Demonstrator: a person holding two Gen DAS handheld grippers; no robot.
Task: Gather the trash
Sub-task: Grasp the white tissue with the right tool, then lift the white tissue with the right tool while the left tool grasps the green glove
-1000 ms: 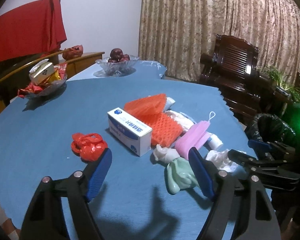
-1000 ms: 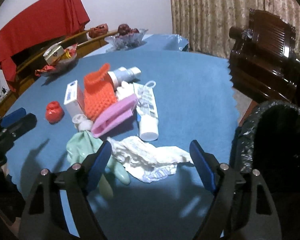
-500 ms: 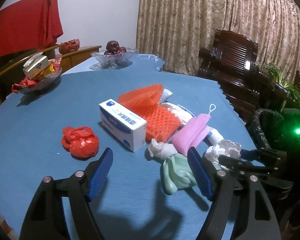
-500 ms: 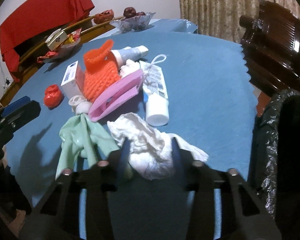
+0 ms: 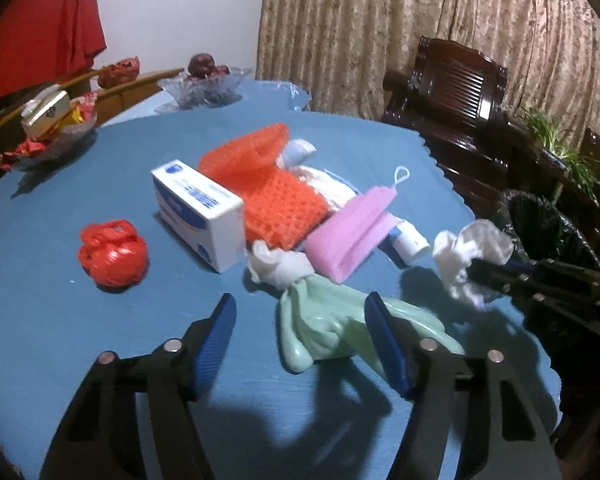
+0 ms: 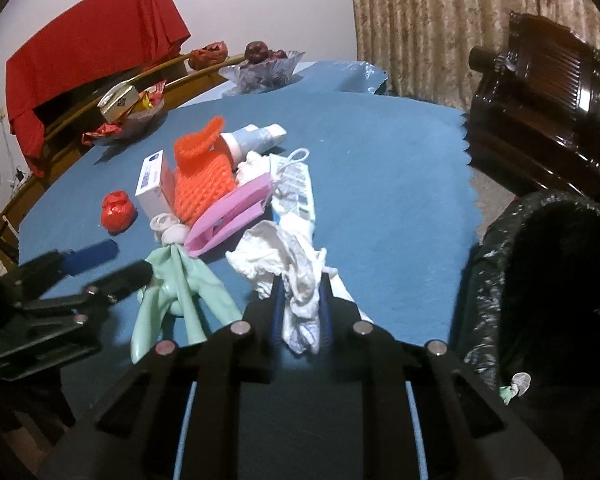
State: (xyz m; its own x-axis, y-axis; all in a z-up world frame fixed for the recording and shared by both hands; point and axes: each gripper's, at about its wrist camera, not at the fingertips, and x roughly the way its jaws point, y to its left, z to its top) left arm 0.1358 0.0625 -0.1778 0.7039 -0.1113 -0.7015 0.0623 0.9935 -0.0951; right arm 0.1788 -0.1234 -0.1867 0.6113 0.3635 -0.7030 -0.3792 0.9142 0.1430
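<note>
My right gripper [image 6: 300, 312] is closing and its pads press on a crumpled white tissue [image 6: 284, 256]. In the left wrist view the tissue [image 5: 466, 256] hangs from it just above the blue tablecloth [image 5: 60, 320]. My left gripper [image 5: 304, 340] is closing low over a pale green rubber glove [image 5: 320, 320]. The glove lies between its blue pads, which do not touch it. Behind lie a red bag ball [image 5: 114, 256], a white and blue box [image 5: 198, 208], orange mesh [image 5: 276, 196], a pink sponge [image 5: 352, 232] and a tube [image 5: 406, 242].
A bin lined with a black bag [image 6: 560, 272] stands off the table's right edge. A dark wooden chair [image 5: 460, 80] is behind it. At the back of the table are a glass fruit bowl [image 5: 204, 84] and a snack dish [image 5: 48, 128].
The right jaws went from wide open to shut on the white tissue and lifted it off the cloth. The left gripper came down and forward over the green glove, its jaws narrowing.
</note>
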